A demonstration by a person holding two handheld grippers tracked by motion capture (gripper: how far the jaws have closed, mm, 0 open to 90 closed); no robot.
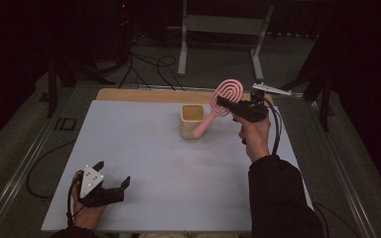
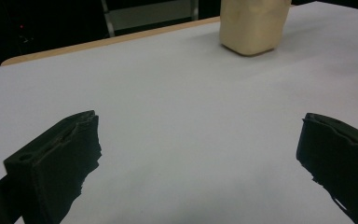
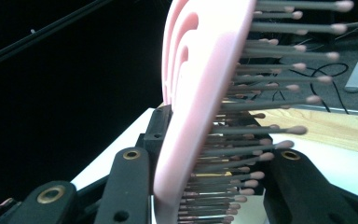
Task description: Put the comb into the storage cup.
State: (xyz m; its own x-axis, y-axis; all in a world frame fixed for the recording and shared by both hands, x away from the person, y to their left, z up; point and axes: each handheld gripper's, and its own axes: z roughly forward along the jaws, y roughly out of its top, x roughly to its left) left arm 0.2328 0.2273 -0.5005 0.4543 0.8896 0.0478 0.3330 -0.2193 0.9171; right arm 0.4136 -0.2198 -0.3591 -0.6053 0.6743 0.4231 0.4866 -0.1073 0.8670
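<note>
Gripping a pink hairbrush [image 1: 222, 101] (looped, bristly) is the right tool [image 1: 226, 104].

Pink hairbrush [image 1: 222, 101] with grey bristles; beige cup [image 1: 192, 121]; pale grey table [image 1: 178, 173].

I work in a dark lab – black cables [image 1: 149, 67] snake over the floor behind my white table [image 1: 178, 168], by a metal stand [image 1: 223, 34].
</note>
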